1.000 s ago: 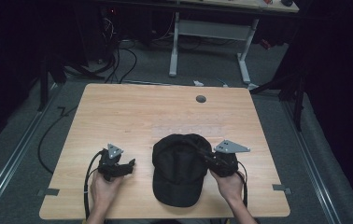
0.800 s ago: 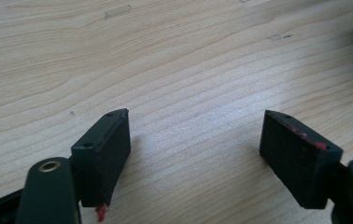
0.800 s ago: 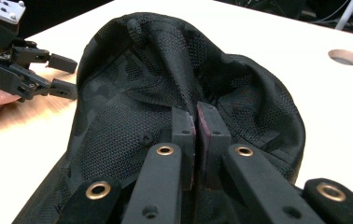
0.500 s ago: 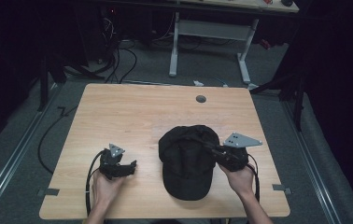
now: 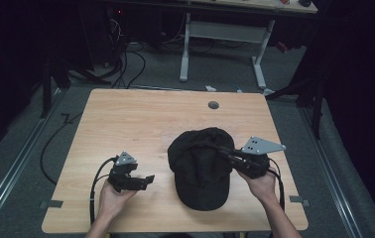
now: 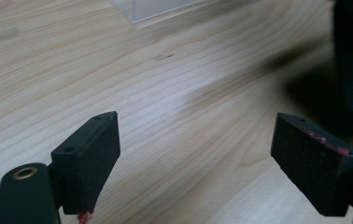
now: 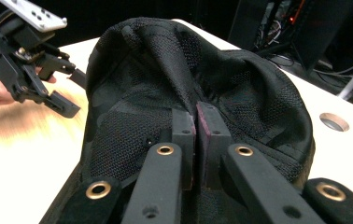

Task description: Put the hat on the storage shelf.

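Black mesh cap [image 5: 201,166] lies crown-up on the counter [image 5: 141,119], near the front right. My right tongs [image 7: 195,122] are pinched shut on a crown fold: grip done, move still pending, I'd say. Left tongs [image 5: 144,179] wide open, empty, low over bare wood left of it.

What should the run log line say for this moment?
right hand-held gripper: shut on black cap | left hand-held gripper: open, over table | cap: on table
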